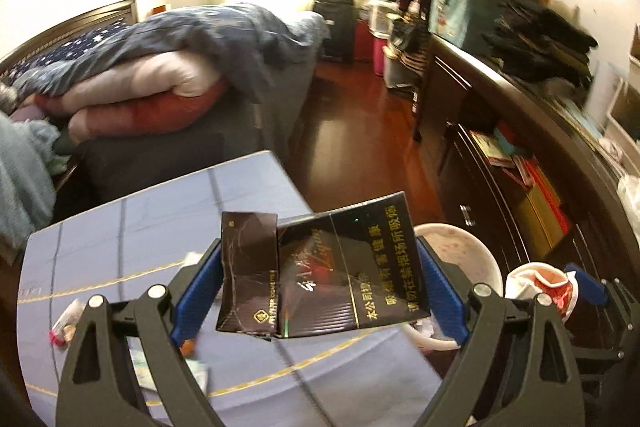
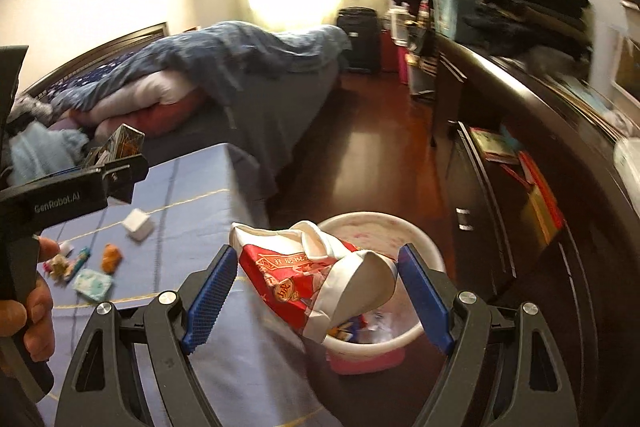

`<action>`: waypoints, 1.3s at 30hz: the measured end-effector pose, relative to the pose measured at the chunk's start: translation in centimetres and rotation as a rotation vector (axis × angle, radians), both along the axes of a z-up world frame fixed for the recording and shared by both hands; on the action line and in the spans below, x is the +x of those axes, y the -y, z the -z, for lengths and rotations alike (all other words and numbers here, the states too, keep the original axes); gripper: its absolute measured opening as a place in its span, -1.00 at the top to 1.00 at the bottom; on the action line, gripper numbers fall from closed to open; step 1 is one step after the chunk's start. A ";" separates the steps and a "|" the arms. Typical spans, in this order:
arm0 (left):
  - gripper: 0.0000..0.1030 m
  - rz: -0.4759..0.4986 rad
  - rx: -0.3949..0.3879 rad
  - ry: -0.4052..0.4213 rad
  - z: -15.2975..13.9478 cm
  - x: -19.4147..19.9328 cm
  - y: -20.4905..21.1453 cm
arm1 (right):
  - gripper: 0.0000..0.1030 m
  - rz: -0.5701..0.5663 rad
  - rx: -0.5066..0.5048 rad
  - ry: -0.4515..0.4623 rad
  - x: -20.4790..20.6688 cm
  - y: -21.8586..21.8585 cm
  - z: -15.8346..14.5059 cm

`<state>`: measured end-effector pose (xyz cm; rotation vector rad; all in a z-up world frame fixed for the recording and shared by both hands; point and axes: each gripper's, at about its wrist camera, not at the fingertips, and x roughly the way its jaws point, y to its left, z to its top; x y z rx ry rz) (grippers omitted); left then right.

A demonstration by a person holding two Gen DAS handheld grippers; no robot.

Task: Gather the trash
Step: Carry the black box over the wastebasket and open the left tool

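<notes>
A flattened black cigarette box point(image 1: 340, 267) with gold lettering sits crosswise between the blue pads of my left gripper point(image 1: 318, 247), which is shut on it above the blue-clothed table point(image 1: 160, 219). My right gripper point(image 2: 318, 255) is shut on a crumpled red and white paper package point(image 2: 304, 279), held over the near rim of a white bin point(image 2: 424, 247) with a pink base. The bin stands on the floor beside the table's right edge and holds scraps. In the right wrist view the left gripper point(image 2: 116, 171) shows at the left with a hand on its handle.
On the table point(image 2: 192, 195) lie a white tissue wad point(image 2: 138, 223), an orange wrapper point(image 2: 110, 257), a tissue pack point(image 2: 93, 283) and small wrappers. A bed with piled quilts point(image 2: 168, 87) stands behind. A dark cabinet point(image 2: 500, 187) piled with clothes runs along the right.
</notes>
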<state>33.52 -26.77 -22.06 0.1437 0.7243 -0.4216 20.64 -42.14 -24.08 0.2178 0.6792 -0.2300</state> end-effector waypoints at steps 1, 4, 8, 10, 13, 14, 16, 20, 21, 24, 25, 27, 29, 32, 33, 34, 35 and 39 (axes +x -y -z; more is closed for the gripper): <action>-0.76 0.013 0.005 -0.003 0.3 0.0 0.8 | -0.60 0.016 0.002 -0.003 -0.1 0.7 0.2; -0.75 0.057 0.020 -0.018 1.3 0.1 3.3 | -0.60 0.054 0.009 -0.012 -0.4 2.4 1.0; -0.76 0.107 0.037 -0.037 2.7 0.6 6.2 | -0.60 0.090 0.011 -0.032 -0.3 4.1 2.1; -0.76 0.126 0.042 -0.056 3.6 1.1 7.5 | -0.60 0.103 0.012 -0.044 -0.2 4.8 2.8; -0.76 0.143 0.043 -0.083 4.6 1.8 8.8 | -0.60 0.124 0.013 -0.064 0.3 6.0 4.1; -0.76 0.152 0.043 -0.094 5.1 2.1 9.4 | -0.60 0.130 0.013 -0.070 0.4 6.3 4.5; -0.75 0.163 0.049 -0.109 5.9 2.5 10.4 | -0.60 0.143 0.017 -0.086 0.8 7.1 5.5; -0.76 0.186 0.053 -0.140 7.6 3.4 12.5 | -0.60 0.150 0.026 -0.112 1.8 8.0 7.3; -0.76 0.191 0.054 -0.148 7.9 3.5 12.9 | -0.60 0.151 0.027 -0.119 2.1 8.1 7.7; -0.76 0.208 0.057 -0.175 9.0 3.9 13.9 | -0.60 0.151 0.028 -0.140 2.8 8.4 8.9; -0.76 0.211 0.058 -0.183 9.4 4.1 14.3 | -0.60 0.151 0.029 -0.145 2.9 8.5 9.2; -0.76 0.215 0.059 -0.199 9.9 4.3 14.7 | -0.60 0.148 0.028 -0.155 3.4 8.6 9.9; -0.77 0.218 0.055 -0.220 10.4 4.8 15.0 | -0.60 0.146 0.024 -0.165 3.7 8.7 10.3; -0.79 0.227 0.050 -0.245 10.7 5.2 15.2 | -0.61 0.139 0.015 -0.173 4.3 8.7 11.0; -0.79 0.227 0.049 -0.251 10.8 5.4 15.3 | -0.61 0.137 0.015 -0.174 4.5 8.7 11.1; -0.80 0.226 0.048 -0.255 10.9 5.5 15.4 | -0.62 0.134 0.017 -0.176 4.7 8.8 11.3; -0.81 0.228 0.049 -0.257 10.9 5.6 15.4 | -0.66 0.134 0.018 -0.178 4.8 8.8 11.4; -0.87 0.221 0.043 -0.261 10.8 6.1 15.5 | -0.71 0.133 0.008 -0.184 5.2 8.6 11.6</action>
